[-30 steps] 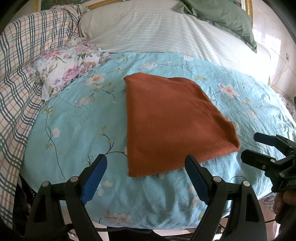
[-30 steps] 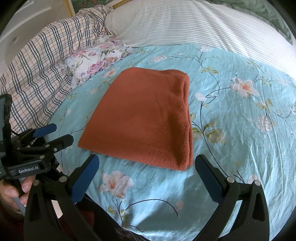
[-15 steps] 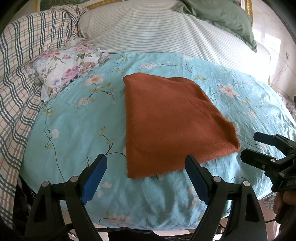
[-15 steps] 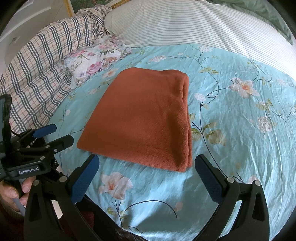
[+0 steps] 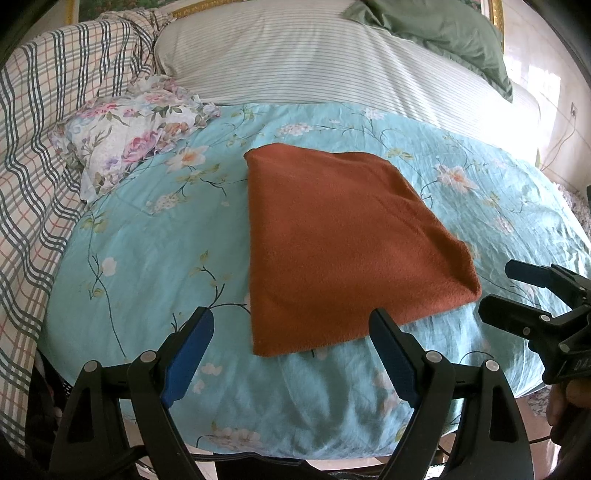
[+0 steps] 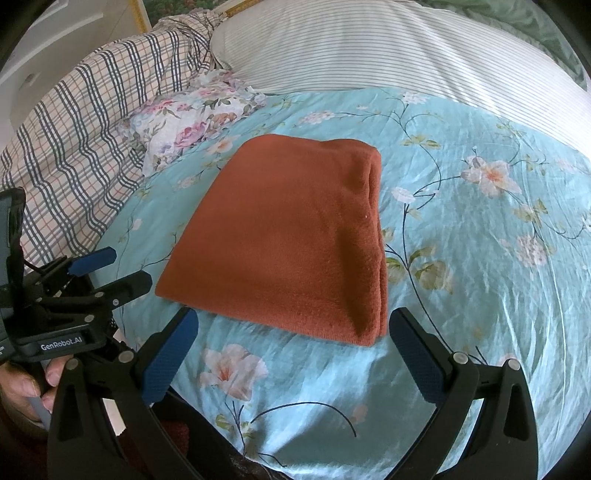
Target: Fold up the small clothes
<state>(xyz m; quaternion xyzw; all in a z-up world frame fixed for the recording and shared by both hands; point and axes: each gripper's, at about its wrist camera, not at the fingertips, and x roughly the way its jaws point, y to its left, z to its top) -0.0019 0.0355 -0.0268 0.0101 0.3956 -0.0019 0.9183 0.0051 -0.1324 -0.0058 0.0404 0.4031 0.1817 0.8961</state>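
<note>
A rust-orange cloth (image 5: 343,243) lies folded flat in a rectangle on the light-blue floral sheet (image 5: 155,251); in the right wrist view (image 6: 291,236) its folded layers show along its right edge. My left gripper (image 5: 291,321) is open and empty, just short of the cloth's near edge. My right gripper (image 6: 291,321) is open and empty, just short of the cloth's near right corner. Each gripper also shows in the other's view: the right one (image 5: 517,288) at the right edge, the left one (image 6: 110,269) at the left edge.
A floral pillowcase (image 5: 133,136) lies at the back left of the cloth. A plaid blanket (image 5: 33,147) is bunched along the left. A striped pillow (image 5: 314,55) and a green pillow (image 5: 443,26) lie behind. The bed's near edge runs just under my grippers.
</note>
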